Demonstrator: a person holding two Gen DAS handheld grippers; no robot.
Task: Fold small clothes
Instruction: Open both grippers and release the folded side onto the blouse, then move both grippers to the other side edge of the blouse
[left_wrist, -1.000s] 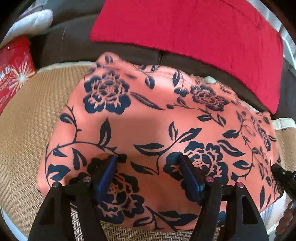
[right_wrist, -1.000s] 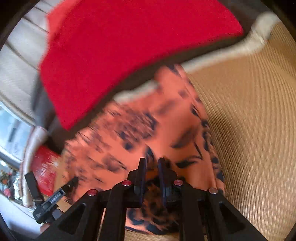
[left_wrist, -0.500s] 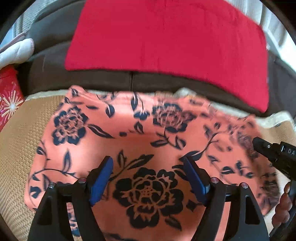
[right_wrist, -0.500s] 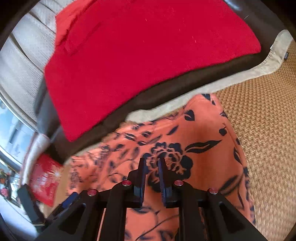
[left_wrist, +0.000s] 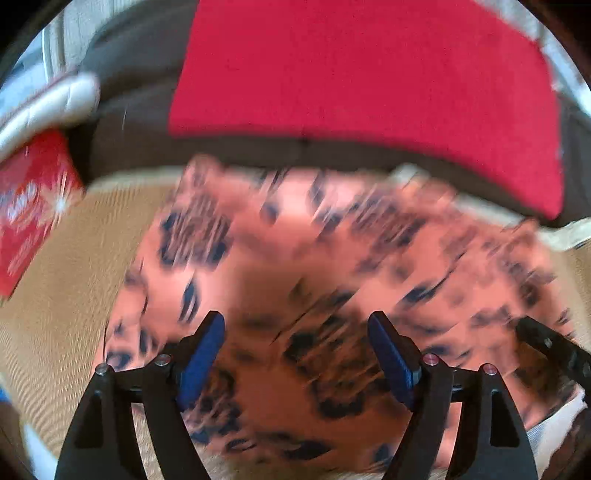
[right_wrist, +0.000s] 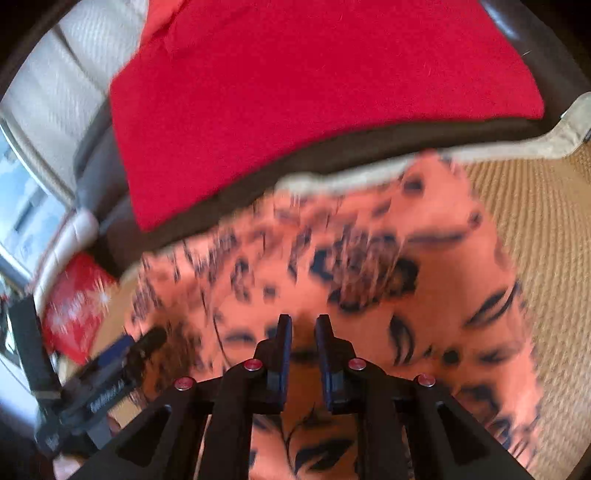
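A coral garment (left_wrist: 332, 258) with a dark blue flower print lies spread flat on a woven mat (left_wrist: 55, 295). Both views are smeared by motion. My left gripper (left_wrist: 295, 319) hovers over the garment's near part, open wide, with nothing between its blue pads. My right gripper (right_wrist: 303, 319) hangs over the garment (right_wrist: 369, 295) near its middle, shut to a narrow slit with no cloth in it. One finger of the right gripper (left_wrist: 554, 350) shows at the left wrist view's right edge. One of the left gripper's fingers (right_wrist: 147, 341) shows at the right wrist view's lower left.
A red cloth (left_wrist: 369, 74) is draped over the dark brown sofa back (left_wrist: 140, 92) just behind the garment. A red printed packet (left_wrist: 29, 206) and a white cushion (left_wrist: 48, 103) sit at the left. The woven mat (right_wrist: 546, 240) extends to the garment's right.
My left gripper has lifted off the garment and its jaws have widened a little. My right gripper, still shut, has moved from the garment's edge to over its middle. The garment lies flat.
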